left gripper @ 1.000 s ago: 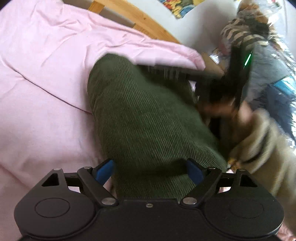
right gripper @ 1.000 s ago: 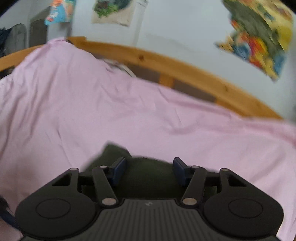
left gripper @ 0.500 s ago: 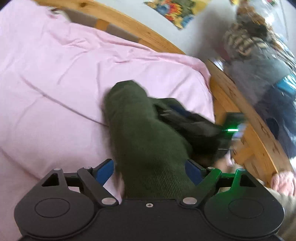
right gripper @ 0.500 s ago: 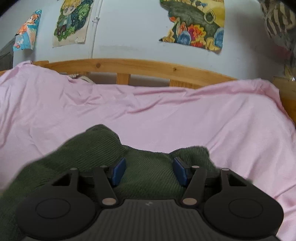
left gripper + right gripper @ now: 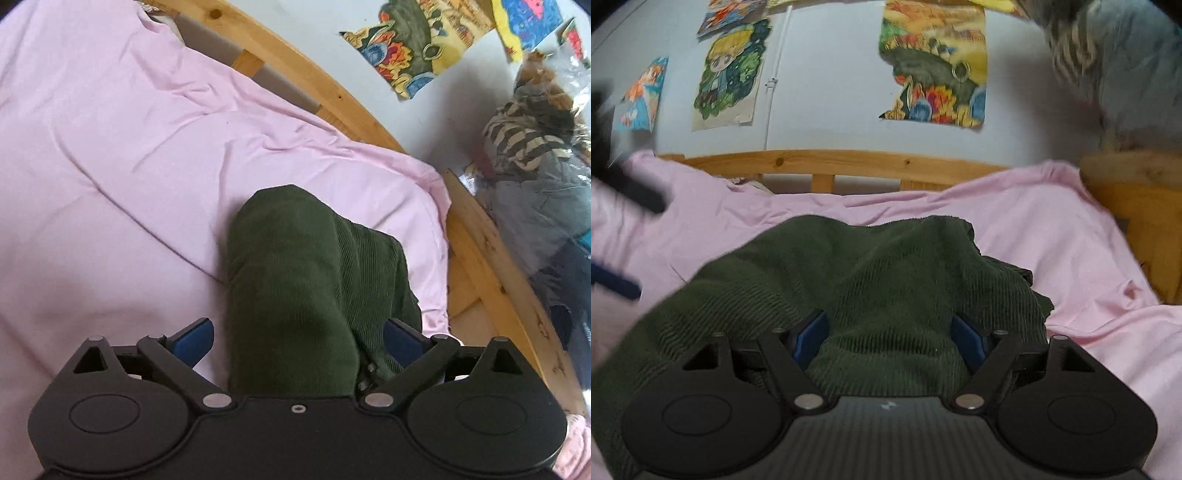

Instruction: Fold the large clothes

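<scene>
The left claw (image 5: 297, 338) stands wide, its blue pads (image 5: 194, 339) clear of the cloth on one side at least, and its jaws have just been opening with the dark green corduroy garment (image 5: 295, 280) lying between them, let go rather than gripped; the right claw (image 5: 890, 338) is also spread, its jaws likewise just opening, the garment's near fold bulging up between its pads (image 5: 810, 338) without being pinched, so far as I can judge. This looks like the release after a fold has been laid over; the next move calls for drawing both claws back off the garment without dragging it, then finding a fresh edge to take for the following fold, or smoothing the hump. The garment sits on the pink sheet (image 5: 110, 166) of the bed, towards the corner nearest the wooden bed frame (image 5: 303, 79), well short of the frame's rail; it is a thick ribbed cloth, doubled into a narrow lumpy bundle, rounded at the far end, with a looser layer showing along its side nearest the frame's corner.
</scene>
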Demonstrator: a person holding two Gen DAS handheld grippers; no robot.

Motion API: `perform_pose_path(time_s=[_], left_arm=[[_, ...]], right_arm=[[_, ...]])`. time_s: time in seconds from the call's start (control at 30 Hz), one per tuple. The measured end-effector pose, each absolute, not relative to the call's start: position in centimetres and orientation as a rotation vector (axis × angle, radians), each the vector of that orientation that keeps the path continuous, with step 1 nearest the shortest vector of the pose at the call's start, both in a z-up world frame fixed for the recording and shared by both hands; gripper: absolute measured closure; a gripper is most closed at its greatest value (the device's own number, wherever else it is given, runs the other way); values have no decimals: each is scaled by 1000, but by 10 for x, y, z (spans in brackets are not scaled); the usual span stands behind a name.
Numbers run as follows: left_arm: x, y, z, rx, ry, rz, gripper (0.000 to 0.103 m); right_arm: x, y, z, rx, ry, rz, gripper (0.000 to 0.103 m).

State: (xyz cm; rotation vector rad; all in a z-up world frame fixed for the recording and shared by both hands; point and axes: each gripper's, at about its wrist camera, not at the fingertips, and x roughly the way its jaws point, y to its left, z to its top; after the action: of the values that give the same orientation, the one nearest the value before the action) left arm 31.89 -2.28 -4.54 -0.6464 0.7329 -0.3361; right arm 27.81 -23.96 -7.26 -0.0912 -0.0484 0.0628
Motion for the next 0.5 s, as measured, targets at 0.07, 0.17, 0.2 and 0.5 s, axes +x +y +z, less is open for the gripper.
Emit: perform_pose_path(time_s=[0.07,0.17,0.2,0.5], left_arm=[[321,-24,-45,-686,746,-314,5],[310,-15,-47,-741,737,-294,5],[306,-12,-47,-739,734,-288,5],[284,8,-66,-794,775,-216,4]], right_arm=[[279,-241,-70,-89,-36,64,27],[269,-245,-47,-54,12,65,24],[259,-244,-39,-43,-4,55,24],[229,-229,-70,-27,28,139,19]])
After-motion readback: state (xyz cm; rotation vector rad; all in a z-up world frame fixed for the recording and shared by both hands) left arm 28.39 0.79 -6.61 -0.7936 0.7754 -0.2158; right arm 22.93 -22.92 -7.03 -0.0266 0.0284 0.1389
